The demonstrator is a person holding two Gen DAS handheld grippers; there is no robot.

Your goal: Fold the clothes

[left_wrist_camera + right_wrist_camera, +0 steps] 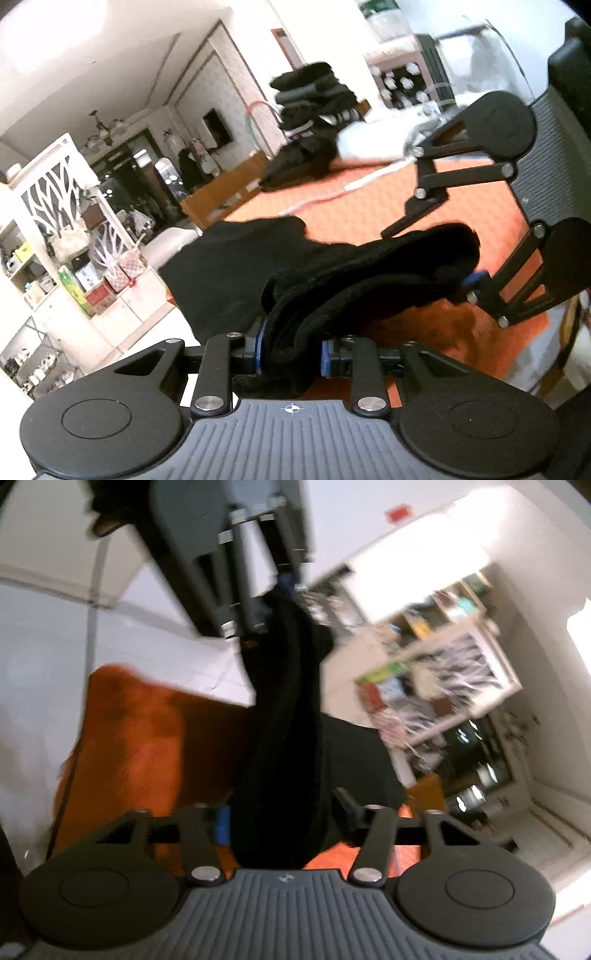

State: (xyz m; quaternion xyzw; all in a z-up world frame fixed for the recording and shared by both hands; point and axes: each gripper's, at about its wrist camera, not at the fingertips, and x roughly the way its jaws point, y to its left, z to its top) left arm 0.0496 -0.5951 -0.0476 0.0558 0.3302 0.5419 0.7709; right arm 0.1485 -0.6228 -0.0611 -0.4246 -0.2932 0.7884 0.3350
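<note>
Black garment [354, 273] hangs bunched between my two grippers above the orange table [354, 218]. My left gripper [291, 354] pinches one end, jaws narrow. My right gripper [286, 818] clamps the other end, jaws partly closed on cloth.

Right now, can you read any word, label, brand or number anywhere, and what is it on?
No text can be read in either view.
Green box on the shelf: print too small and blurred.
Red sign high on the wall: blurred, unreadable.
</note>
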